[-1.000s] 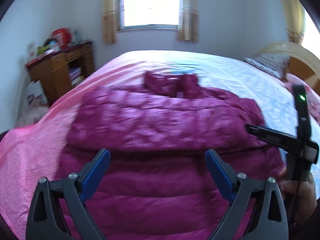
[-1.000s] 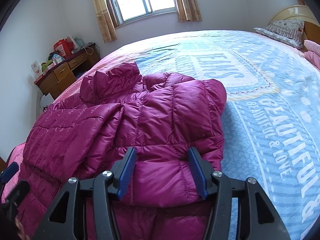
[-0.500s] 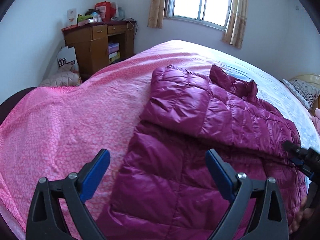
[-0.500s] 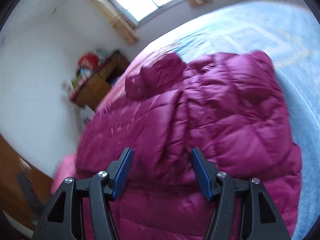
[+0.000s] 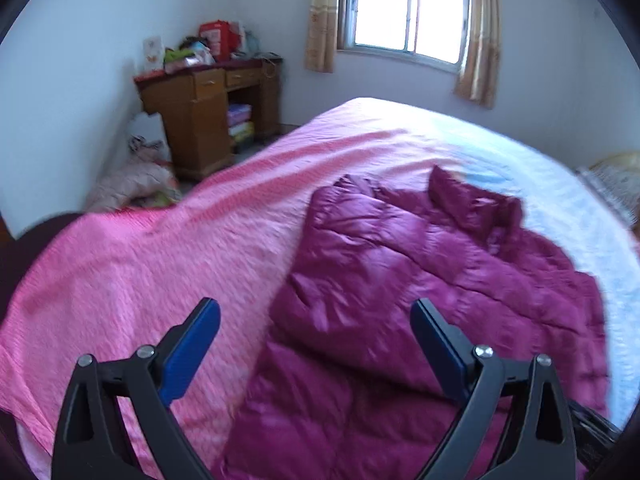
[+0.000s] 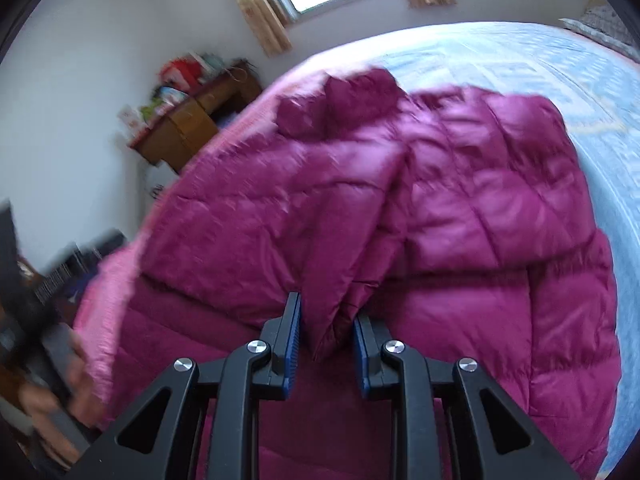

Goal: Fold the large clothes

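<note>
A magenta puffer jacket [image 5: 420,292] lies on the bed with both sleeves folded across its body and its collar toward the window. My left gripper [image 5: 316,328] is open and empty, above the jacket's left edge and the pink bedspread. In the right wrist view the jacket [image 6: 460,208] fills the middle. My right gripper [image 6: 326,326] is shut on a fold of the jacket where the two sleeves meet.
The bed has a pink bedspread [image 5: 160,264] on the left and a light blue printed cover [image 6: 560,80] on the right. A wooden desk [image 5: 200,120] with clutter stands by the wall left of the window [image 5: 404,8]. Pillows [image 5: 612,184] lie at the far right.
My right gripper has closed from open onto a fold of the jacket. My left gripper has swung left over the jacket's edge and stays open.
</note>
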### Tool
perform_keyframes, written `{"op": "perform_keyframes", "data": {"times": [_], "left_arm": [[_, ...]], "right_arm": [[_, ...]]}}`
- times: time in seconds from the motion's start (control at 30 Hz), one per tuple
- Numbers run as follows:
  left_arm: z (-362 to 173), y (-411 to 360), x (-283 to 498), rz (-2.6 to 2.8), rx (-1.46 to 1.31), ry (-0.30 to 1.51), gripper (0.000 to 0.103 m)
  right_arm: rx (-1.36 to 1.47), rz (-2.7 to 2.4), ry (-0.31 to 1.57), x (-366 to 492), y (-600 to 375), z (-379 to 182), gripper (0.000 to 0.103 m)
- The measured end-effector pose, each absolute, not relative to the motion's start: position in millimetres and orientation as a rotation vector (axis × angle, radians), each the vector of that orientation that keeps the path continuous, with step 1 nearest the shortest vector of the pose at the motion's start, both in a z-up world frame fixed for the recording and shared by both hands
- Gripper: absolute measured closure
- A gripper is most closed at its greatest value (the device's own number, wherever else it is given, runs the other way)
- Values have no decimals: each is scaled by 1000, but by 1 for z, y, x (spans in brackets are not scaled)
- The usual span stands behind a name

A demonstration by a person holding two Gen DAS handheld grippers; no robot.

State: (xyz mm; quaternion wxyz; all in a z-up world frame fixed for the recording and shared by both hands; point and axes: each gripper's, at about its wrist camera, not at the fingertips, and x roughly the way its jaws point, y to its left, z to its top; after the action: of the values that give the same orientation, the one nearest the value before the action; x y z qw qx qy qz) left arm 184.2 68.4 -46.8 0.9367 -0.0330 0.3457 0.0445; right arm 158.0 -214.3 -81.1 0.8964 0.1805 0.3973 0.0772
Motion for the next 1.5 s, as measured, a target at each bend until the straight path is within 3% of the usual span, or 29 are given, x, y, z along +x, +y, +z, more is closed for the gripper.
{"op": "perform_keyframes", "data": {"times": [0.13,0.27,0.37,0.5,0.73,0.8,1.03,1.3,1.5], "left_arm": [[-82,64,215,159,14,841,5],[-100,76,216,165,-34,852,1],[-102,75,218,188,-14,852,0],[-105,71,218,211,2,850,0],[-107,71,213,190,-5,835,0],[-108,72,213,177,-24,840,0],[-108,80,210,161,-81,858,0],[-56,68,195,131,-77,749,1],[-31,46,251,149,-80,749,0]], "right_arm": [[436,177,846,160,-226,-80,76],[474,86,796,138,-244,-58,64],[401,34,682,125,-247,-28,63],[235,89,666,153,-220,-3,63],[130,53,836,209,-209,-56,63],[123,50,824,207,-216,-72,58],[111,40,817,207,-214,-75,55],[149,73,798,204,-219,-76,45],[116,55,797,203,-213,-76,40]]}}
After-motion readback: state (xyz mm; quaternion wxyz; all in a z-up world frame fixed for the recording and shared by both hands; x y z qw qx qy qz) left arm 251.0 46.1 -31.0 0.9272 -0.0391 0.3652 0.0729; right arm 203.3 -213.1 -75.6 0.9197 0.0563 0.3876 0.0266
